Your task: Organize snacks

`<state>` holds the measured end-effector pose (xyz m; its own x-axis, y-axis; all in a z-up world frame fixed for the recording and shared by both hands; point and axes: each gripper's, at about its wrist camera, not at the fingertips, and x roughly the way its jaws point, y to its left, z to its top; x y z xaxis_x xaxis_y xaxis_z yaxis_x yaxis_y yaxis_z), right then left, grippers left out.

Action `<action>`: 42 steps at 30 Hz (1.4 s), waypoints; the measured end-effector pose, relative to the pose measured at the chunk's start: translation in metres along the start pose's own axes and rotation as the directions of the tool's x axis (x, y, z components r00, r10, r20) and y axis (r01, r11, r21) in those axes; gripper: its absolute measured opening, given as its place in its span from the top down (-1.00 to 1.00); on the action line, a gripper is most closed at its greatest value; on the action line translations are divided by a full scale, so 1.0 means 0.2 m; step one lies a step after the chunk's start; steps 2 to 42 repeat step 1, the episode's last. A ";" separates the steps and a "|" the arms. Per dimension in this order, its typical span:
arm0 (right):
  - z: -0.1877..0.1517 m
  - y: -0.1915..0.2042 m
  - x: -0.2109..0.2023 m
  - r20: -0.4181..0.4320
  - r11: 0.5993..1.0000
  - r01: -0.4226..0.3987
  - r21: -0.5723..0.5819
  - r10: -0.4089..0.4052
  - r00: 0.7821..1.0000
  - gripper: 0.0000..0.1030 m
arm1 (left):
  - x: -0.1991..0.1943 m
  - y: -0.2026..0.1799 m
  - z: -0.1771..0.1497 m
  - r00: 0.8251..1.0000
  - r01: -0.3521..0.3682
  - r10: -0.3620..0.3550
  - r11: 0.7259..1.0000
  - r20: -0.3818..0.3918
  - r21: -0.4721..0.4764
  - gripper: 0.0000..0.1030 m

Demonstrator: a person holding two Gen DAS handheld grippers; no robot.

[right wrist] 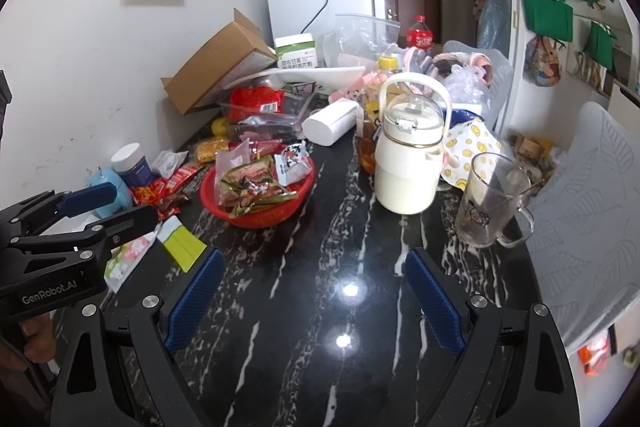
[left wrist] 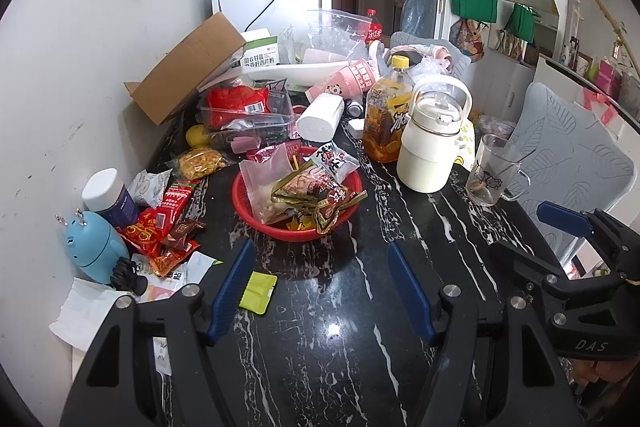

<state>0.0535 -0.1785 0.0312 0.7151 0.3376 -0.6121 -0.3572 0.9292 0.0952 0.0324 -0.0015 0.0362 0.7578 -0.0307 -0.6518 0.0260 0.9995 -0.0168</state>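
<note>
A red basket [left wrist: 294,231] [right wrist: 256,219] holding several snack packets stands mid-table on the black marble top [left wrist: 340,355]. Loose red snack packets [left wrist: 160,223] [right wrist: 160,193] lie to its left, and a noodle snack [left wrist: 200,163] lies behind them. A yellow-green sachet [left wrist: 258,293] [right wrist: 180,241] lies just outside my left gripper's left finger. My left gripper [left wrist: 322,245] [right wrist: 120,207] hovers open in front of the basket with nothing between its fingers. My right gripper [right wrist: 314,255] [left wrist: 536,239] stands wide open over bare table to the right, holding nothing.
A white jug with a handle [left wrist: 432,147] [right wrist: 408,163], a tea bottle [left wrist: 388,107] and a glass mug [left wrist: 492,175] [right wrist: 488,203] stand right of the basket. A blue gadget [left wrist: 96,247], a white-lidded jar [left wrist: 110,195], a cardboard box [left wrist: 188,67] and a paper roll [left wrist: 320,115] crowd the left and back.
</note>
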 end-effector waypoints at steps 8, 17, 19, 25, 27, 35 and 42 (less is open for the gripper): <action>0.00 0.00 0.01 -0.004 1.000 0.000 0.001 0.000 1.000 -0.80 | 0.01 0.00 0.00 1.000 0.002 -0.002 1.000 -0.005 -0.002 -0.32; 0.00 0.00 0.01 -0.004 1.000 0.000 0.001 0.000 1.000 -0.80 | 0.01 0.00 0.00 1.000 0.002 -0.002 1.000 -0.005 -0.002 -0.32; 0.00 0.00 0.01 -0.004 1.000 0.000 0.001 0.000 1.000 -0.80 | 0.01 0.00 0.00 1.000 0.002 -0.002 1.000 -0.005 -0.002 -0.32; 0.00 0.00 0.01 -0.004 1.000 0.000 0.001 0.000 1.000 -0.80 | 0.01 0.00 0.00 1.000 0.002 -0.002 1.000 -0.005 -0.002 -0.32; 0.00 0.00 0.01 -0.004 1.000 0.000 0.001 0.000 1.000 -0.80 | 0.01 0.00 0.00 1.000 0.002 -0.002 1.000 -0.005 -0.002 -0.32; 0.00 0.00 0.01 -0.004 1.000 0.000 0.001 0.000 1.000 -0.80 | 0.01 0.00 0.00 1.000 0.002 -0.002 1.000 -0.005 -0.002 -0.32; 0.00 0.00 0.01 -0.004 1.000 0.000 0.001 0.000 1.000 -0.80 | 0.01 0.00 0.00 1.000 0.002 -0.002 1.000 -0.005 -0.002 -0.32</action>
